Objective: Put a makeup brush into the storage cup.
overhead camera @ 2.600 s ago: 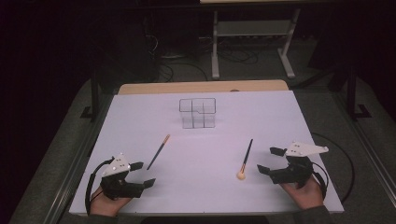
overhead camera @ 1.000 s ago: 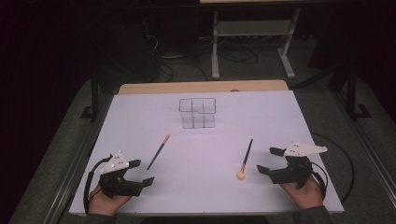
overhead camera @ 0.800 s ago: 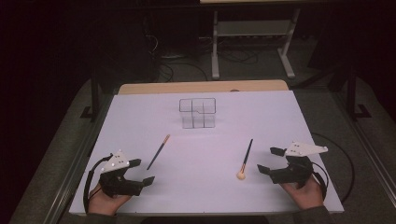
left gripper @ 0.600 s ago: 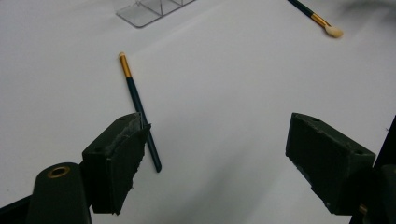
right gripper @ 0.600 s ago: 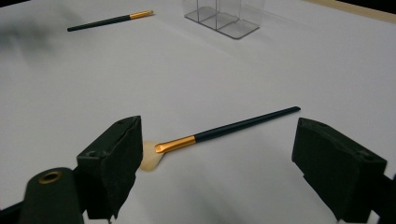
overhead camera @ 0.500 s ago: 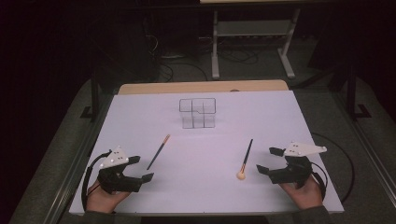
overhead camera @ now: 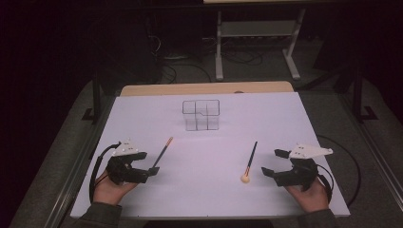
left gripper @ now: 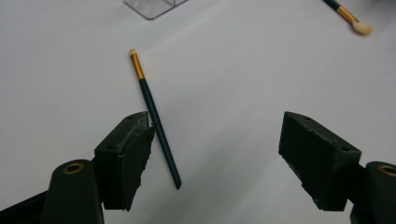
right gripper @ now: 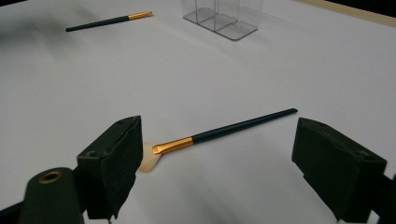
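A thin dark-handled brush [overhead camera: 164, 151] [left gripper: 156, 123] with a gold ferrule lies on the white table [overhead camera: 214, 204] at the left. My left gripper [overhead camera: 148, 165] [left gripper: 217, 135] stands open at its near end. Its jaws have just been closing a little, and the handle's end lies close inside one jaw with nothing pressed. A second brush [overhead camera: 251, 159] [right gripper: 233, 127] with a cream tip lies at the right. My right gripper [overhead camera: 273, 162] [right gripper: 217, 135] is open just beside it, with the brush head near one jaw.
A clear plastic organiser with compartments [overhead camera: 201, 115] [right gripper: 224, 18] stands at the middle back of the table. A wooden edge [overhead camera: 204, 88] runs behind the white surface. Dark floor, cables and a stand lie beyond.
My left gripper has moved forward and to the right, up to the near end of the thin brush. The right gripper and both brushes have stayed in place.
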### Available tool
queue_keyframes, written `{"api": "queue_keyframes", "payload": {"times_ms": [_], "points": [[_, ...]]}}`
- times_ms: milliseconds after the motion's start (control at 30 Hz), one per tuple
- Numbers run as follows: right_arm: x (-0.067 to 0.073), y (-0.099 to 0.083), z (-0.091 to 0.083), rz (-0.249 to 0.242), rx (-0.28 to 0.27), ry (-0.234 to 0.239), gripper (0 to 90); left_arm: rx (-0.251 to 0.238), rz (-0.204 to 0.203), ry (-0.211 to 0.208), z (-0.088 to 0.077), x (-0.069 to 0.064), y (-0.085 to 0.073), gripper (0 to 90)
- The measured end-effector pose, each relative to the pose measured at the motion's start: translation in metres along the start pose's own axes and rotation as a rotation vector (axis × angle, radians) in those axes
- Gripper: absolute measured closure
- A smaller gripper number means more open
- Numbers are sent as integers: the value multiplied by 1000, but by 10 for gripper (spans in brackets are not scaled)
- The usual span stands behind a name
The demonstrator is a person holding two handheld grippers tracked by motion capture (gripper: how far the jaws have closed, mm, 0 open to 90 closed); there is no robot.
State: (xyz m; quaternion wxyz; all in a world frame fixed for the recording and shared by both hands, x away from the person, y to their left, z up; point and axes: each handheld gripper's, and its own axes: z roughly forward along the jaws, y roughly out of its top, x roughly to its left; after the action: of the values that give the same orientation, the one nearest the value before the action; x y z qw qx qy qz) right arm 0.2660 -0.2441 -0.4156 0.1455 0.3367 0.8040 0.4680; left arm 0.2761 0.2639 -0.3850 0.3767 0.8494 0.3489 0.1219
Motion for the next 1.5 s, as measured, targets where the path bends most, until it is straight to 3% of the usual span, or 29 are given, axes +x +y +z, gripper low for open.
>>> {"api": "queue_keyframes", "payload": {"times_ms": [367, 633, 800, 967, 1100, 1500], "points": [[-1, 2, -2, -2, -4, -3, 155, 34, -34, -17, 8, 13, 21, 255], [-3, 0, -3, 1, -3, -4, 155, 70, -20, 1, 15, 18, 35, 278], [-3, 1, -3, 6, -6, -5, 155, 115, -3, 7, 22, 20, 43, 292], [-4, 1, -2, 2, -3, -5, 155, 151, -25, -1, 32, 28, 50, 301], [-5, 1, -1, 9, 0, -3, 155, 182, -17, 8, 38, 35, 55, 321], [-7, 1, -4, 9, -10, -5, 155, 273, -49, 24, 61, 44, 62, 371]]}}
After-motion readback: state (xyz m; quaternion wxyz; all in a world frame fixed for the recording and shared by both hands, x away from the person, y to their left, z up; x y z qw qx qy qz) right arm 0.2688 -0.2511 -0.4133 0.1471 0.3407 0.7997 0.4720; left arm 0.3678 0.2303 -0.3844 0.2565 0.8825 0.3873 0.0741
